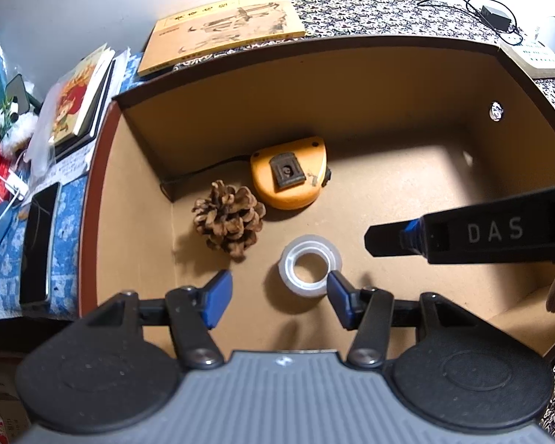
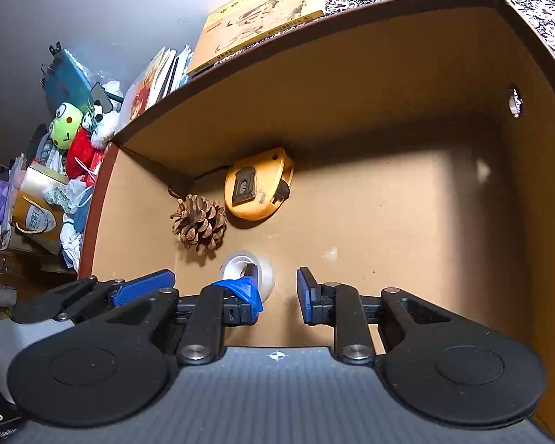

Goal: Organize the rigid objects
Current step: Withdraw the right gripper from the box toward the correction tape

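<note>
1. Cardboard box open on the counter; inside it, toward the far left corner, a pine cone, a yellow tape measure and a clear tape roll, each just beside the next
2. Left hand-held gripper: jaws wide apart, empty, the tape roll just ahead of its right finger. Right hand-held gripper: jaws apart, empty, low over the box floor
3. Risk: the right-hand finger of the left tool sits at the roll's rim; a close from here would likely push the roll sideways, not clamp it
4. Risk: the roll is light and smooth; a nudge could slide it into the pine cone
5. Risk: both tools crowd one corner, the left one's finger beside the right one's; they could knock together
6. Risk: the box wall is close on the left; a finger could snag it
</note>
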`<control>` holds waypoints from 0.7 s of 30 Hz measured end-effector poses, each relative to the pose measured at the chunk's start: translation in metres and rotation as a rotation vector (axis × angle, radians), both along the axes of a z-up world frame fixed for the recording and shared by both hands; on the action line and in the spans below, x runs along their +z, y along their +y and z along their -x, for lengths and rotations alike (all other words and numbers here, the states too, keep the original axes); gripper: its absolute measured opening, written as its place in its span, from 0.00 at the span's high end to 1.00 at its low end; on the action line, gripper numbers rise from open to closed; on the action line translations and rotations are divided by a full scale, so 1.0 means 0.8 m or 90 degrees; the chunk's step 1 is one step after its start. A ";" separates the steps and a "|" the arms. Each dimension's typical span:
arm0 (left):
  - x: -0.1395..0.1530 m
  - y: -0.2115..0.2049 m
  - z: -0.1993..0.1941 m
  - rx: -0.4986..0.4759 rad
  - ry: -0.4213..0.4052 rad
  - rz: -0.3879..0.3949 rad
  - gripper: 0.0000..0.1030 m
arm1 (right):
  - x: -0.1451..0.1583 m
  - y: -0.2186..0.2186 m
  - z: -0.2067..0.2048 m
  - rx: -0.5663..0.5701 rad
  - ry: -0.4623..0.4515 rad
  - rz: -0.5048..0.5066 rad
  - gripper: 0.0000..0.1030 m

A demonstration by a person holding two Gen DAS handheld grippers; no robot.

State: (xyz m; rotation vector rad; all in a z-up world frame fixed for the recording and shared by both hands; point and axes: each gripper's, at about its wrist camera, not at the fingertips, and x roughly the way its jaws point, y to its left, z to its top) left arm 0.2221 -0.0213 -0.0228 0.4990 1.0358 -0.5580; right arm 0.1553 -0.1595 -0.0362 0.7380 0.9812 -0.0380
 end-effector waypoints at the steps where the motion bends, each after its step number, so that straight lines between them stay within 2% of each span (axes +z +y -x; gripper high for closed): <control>1: 0.001 0.000 0.001 0.001 -0.001 0.000 0.47 | 0.001 -0.001 0.001 -0.002 -0.003 -0.002 0.94; 21: 0.024 0.009 0.045 0.034 -0.033 0.014 0.44 | 0.018 0.014 0.055 -0.009 -0.046 -0.025 0.93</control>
